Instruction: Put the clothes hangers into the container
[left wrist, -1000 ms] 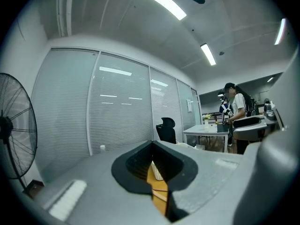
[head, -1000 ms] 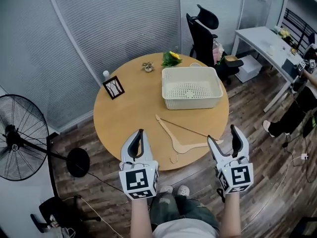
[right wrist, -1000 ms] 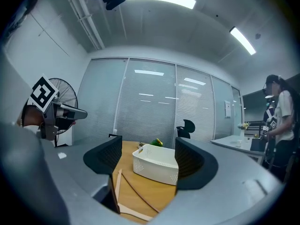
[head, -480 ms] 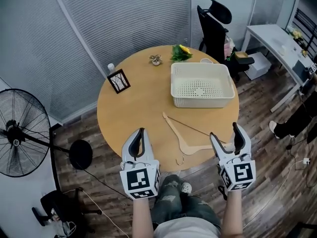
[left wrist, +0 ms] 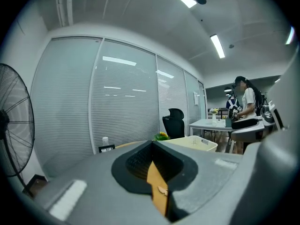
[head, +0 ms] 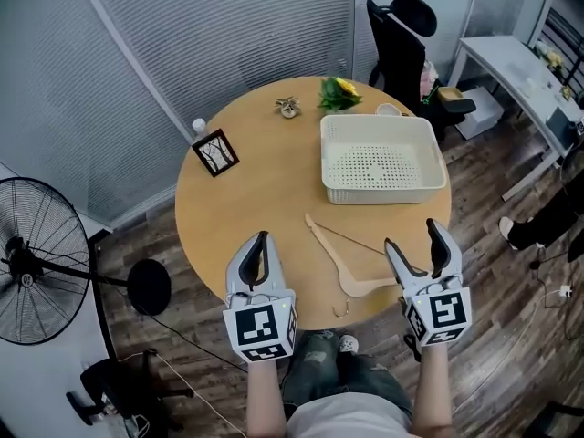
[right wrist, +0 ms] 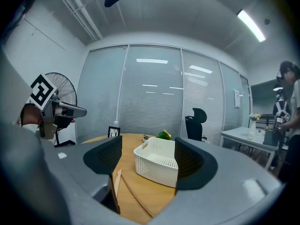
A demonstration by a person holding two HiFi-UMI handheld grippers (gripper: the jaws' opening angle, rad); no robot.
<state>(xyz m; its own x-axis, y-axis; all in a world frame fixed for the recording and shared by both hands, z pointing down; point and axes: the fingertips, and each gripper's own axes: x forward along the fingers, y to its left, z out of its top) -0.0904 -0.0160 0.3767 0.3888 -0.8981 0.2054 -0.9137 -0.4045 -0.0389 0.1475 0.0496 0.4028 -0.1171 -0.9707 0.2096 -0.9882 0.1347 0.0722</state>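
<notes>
Wooden hanger (head: 354, 286) flat on round table (head: 237, 208), between white container (head: 383, 192) and near edge, untouched. Step: pre-grasp, container looks empty (head view). Right gripper (head: 413, 243) jaws apart, nothing between, hovers just beside hanger's right end. Left gripper (head: 262, 241) jaws together, empty. Hanger long axis diagonal, far-left to near-right; hook points at near edge, toward person. Next, likely: right drops onto nearer arm, clamps, lifts, aligns hanger with container's long side.

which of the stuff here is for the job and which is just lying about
For the job: wooden hanger, white basket.
Just lying about: picture frame, yellow flowers, small ornament, standing fan, office chair.
</notes>
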